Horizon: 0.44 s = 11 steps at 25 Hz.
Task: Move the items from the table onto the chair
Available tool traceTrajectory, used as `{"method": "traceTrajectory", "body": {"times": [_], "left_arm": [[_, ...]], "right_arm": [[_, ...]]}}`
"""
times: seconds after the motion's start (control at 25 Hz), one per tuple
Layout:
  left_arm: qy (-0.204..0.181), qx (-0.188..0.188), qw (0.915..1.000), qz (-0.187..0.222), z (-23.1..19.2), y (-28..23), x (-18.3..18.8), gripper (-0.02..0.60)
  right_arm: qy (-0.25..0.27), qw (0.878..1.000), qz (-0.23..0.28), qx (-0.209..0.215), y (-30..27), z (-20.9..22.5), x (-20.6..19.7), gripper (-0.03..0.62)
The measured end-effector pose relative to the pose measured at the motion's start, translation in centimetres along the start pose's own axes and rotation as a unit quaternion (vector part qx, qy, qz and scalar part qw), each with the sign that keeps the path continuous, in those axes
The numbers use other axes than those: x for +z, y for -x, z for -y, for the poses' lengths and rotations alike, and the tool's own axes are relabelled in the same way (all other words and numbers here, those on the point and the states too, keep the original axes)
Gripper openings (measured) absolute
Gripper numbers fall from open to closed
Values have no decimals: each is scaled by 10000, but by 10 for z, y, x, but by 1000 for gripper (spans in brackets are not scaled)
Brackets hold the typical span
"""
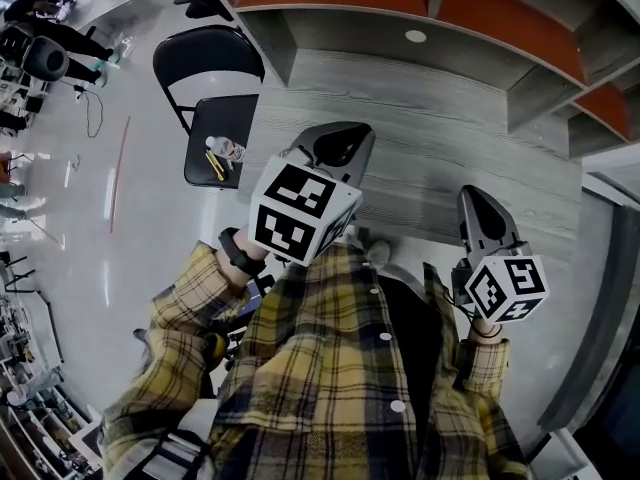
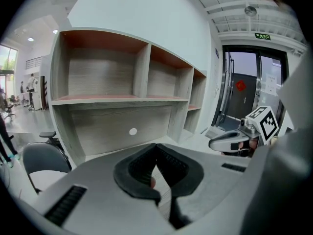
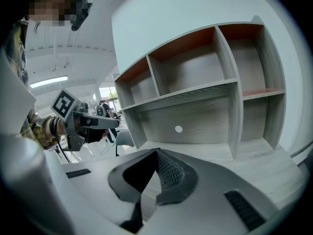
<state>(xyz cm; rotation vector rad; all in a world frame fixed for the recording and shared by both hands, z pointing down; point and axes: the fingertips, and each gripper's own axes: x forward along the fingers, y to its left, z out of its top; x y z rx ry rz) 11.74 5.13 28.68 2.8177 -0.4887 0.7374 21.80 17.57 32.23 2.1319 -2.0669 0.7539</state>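
Lying well apart from jaws: items [image 1: 222,153]

Grey wood shelf unit [image 2: 122,82] with orange-brown panels ahead of the left claw [image 2: 156,147], white wall [image 2: 146,13] above it, glass door [image 2: 252,89] to the claw's right, glossy pale floor [image 1: 130,198] to its left, ceiling strip light [image 3: 49,81]

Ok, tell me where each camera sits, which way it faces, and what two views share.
Head view: on the person's head, looking down at desk and chair; plaid shirt, left hand-held gripper and right hand-held gripper show.
Left gripper view: rides the left one, facing the shelf unit past its shut jaws.
Right gripper view: rides the right one, facing those shelves past shut jaws.
Shared: each gripper view shows the other hand-held gripper.
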Motion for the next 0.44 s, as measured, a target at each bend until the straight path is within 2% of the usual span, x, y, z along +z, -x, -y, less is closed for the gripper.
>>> {"method": "traceTrajectory", "body": {"times": [0.44], "left_arm": [[-234, -284, 9991, -205, 21, -23, -2, 5]], "right_arm": [[-170, 9998, 11, -138, 13, 13, -6, 17]]}}
